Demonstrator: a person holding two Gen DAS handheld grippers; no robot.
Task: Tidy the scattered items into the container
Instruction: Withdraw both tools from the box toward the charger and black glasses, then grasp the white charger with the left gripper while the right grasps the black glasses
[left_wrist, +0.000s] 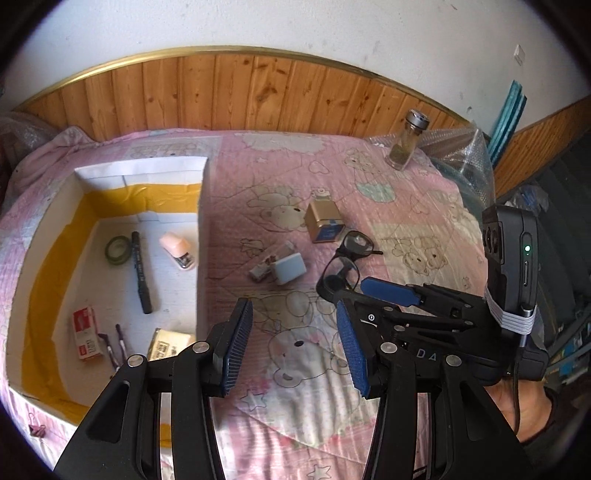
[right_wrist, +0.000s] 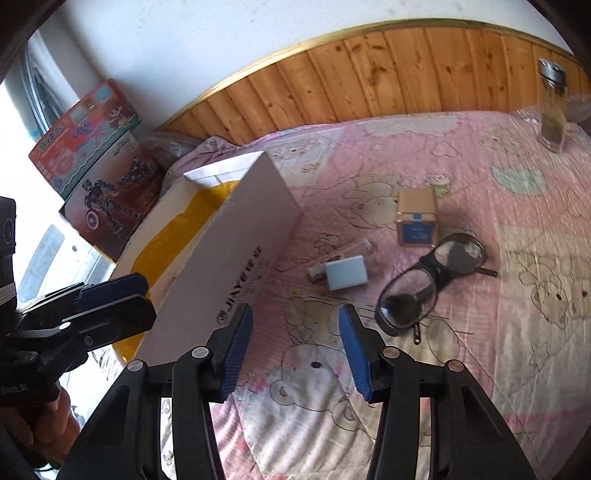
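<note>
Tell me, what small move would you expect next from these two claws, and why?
Probably the right gripper eases forward and down onto the black glasses. Both it and the left gripper are open and empty. The glasses lie loose on the pink quilt just ahead, with a pale blue eraser and gold tin also outside the white box.

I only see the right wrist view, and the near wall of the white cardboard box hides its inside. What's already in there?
Observer: A black marker pen lies on the floor of the white cardboard box.
Operator: Anything next to it?
Observer: A green roll of tape sits just left of its upper end in the left wrist view.
Operator: Anything on the other side?
Observer: A pale pink stapler lies to the marker's right, near the box wall.
</note>
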